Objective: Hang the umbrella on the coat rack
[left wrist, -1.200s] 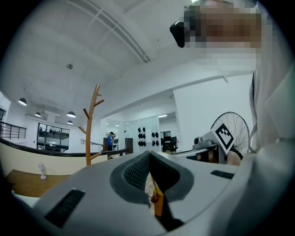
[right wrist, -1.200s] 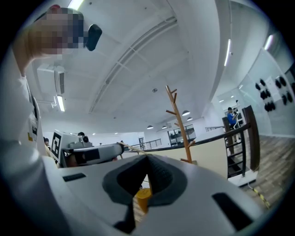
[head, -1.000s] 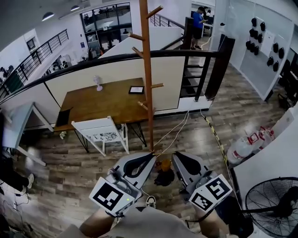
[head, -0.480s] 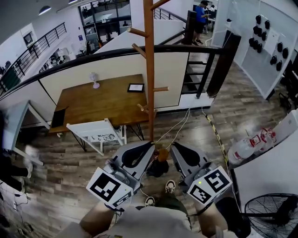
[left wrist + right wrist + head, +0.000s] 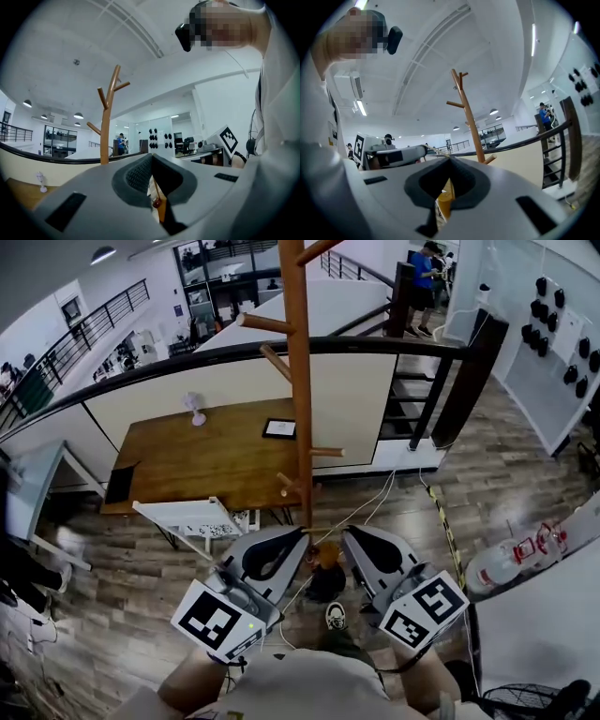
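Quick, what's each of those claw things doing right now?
Left gripper: closed, pinching the umbrella strap.
Right gripper: closed, pinching the same strap; the umbrella hangs between them.

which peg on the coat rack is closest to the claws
The lowest peg, a short stub on the left of the coat rack; the other pegs sit higher up.

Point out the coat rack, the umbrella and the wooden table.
coat rack point(image 5: 299, 381), head view, upright pole
umbrella point(image 5: 326, 554), head view, orange handle
wooden table point(image 5: 216, 460), head view, bare top
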Demonstrator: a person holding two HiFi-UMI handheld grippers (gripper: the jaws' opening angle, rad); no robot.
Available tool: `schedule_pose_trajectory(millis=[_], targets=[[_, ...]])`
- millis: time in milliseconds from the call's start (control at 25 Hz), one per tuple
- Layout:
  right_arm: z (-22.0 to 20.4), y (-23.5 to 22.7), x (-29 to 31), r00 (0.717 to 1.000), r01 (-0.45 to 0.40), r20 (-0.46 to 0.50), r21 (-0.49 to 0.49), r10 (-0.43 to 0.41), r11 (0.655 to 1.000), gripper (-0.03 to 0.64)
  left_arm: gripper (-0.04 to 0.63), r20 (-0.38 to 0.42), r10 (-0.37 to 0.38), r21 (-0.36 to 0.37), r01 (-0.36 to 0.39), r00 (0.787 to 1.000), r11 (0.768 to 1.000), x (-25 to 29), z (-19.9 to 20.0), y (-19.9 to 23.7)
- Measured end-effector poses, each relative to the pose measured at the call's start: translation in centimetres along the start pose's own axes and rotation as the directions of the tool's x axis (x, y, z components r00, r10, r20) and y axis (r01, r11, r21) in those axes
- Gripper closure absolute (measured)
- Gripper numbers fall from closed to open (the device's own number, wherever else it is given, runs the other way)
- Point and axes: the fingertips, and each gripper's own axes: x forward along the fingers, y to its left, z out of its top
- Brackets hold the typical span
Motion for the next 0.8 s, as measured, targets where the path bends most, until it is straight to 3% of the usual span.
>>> schedule_pose_trajectory(millis=[480,800], targets=[[2.1,-6.9,4.3,0.983,-0.179,-0.035,-0.010,0.178,0.984,0.612,0.595,-0.005,0.149,0.002,-0.149,0.989,0.989,6.5,0.1,4.3],[2.1,-10.4,6.0,0.965,-0.257,-0.064,-0.032,0.254,0.966,0.612,0.595,0.002,0.223,-0.001,-0.223,0.975,0.975,9.7,-0.7,5.8]])
